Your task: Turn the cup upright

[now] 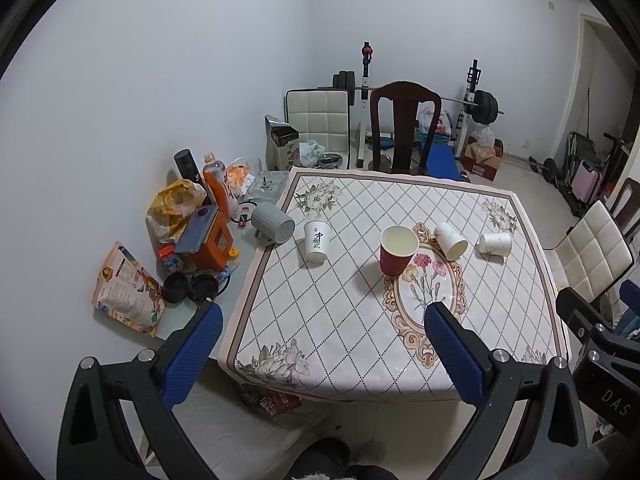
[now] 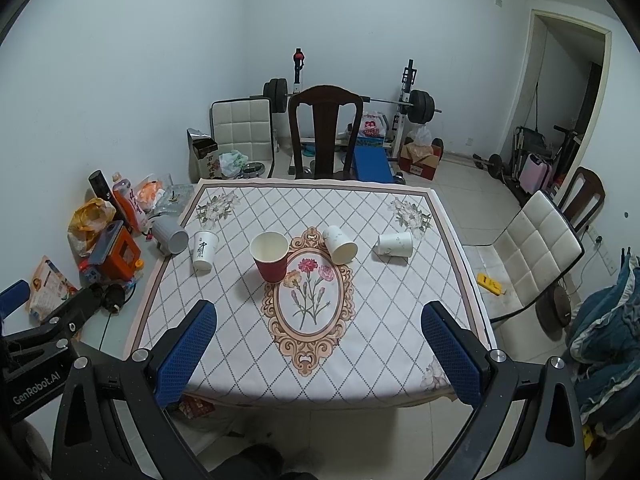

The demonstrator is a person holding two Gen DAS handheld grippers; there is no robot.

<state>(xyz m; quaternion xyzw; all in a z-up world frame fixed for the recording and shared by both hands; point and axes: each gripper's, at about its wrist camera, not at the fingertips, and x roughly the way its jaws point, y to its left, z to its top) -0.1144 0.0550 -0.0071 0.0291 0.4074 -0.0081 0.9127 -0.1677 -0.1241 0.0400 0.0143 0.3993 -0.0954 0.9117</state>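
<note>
A red paper cup (image 1: 396, 252) (image 2: 271, 257) stands upright near the table's middle. A white cup with green lettering (image 1: 317, 241) (image 2: 204, 250) stands upside down to its left. Two white paper cups lie on their sides to the right: one (image 1: 451, 241) (image 2: 340, 245) with its mouth toward me, one (image 1: 496, 244) (image 2: 394, 245) farther right. A grey mug (image 1: 273, 224) (image 2: 170, 235) lies on its side at the left edge. My left gripper (image 1: 324, 312) and right gripper (image 2: 320, 312) are open and empty, held above the table's near edge, well short of the cups.
The table (image 1: 320, 340) has a diamond-patterned floral cloth. Clutter of bags, bottles and an orange box (image 1: 208, 240) fills its left side. A dark wooden chair (image 2: 325, 132) stands at the far side, a white padded chair (image 2: 532, 248) at the right.
</note>
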